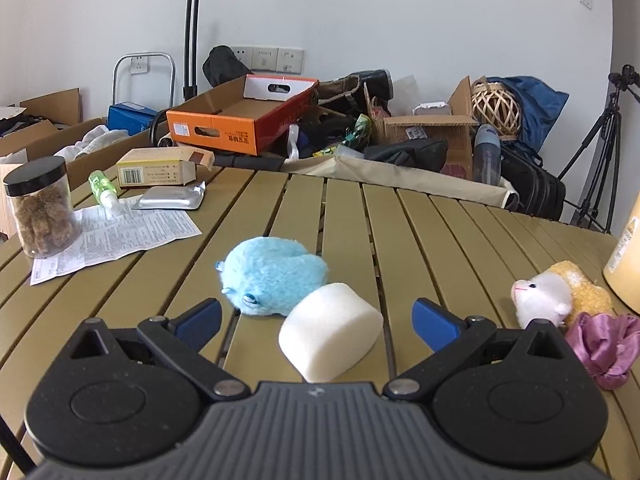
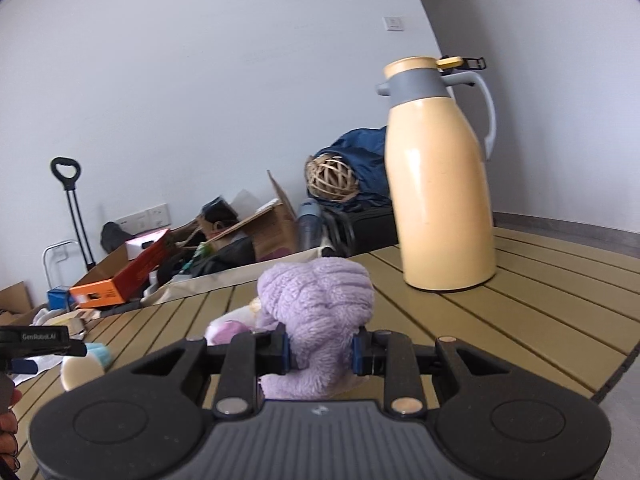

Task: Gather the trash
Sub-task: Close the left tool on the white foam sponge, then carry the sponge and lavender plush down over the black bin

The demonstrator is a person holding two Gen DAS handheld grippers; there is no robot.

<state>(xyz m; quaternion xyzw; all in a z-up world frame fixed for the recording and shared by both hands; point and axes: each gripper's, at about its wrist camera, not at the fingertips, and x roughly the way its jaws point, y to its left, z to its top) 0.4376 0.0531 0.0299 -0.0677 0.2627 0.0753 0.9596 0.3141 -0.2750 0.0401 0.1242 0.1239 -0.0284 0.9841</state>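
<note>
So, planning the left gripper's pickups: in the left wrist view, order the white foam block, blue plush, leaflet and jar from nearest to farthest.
1. White foam block, between the open fingers.
2. Blue plush, just behind.
3. Leaflet, far left.
4. Jar, standing on its left edge.

Bench (image 1: 344, 216) looks like smooth slatted wood with a slight sheen, and the yellow jug (image 2: 440, 184) is glossy plastic. Blue toy (image 1: 272, 276) and lilac toy (image 2: 320, 312) are fuzzy plush, white block (image 1: 332, 336) is matt foam, leaflet (image 1: 116, 236) is creased paper.
</note>
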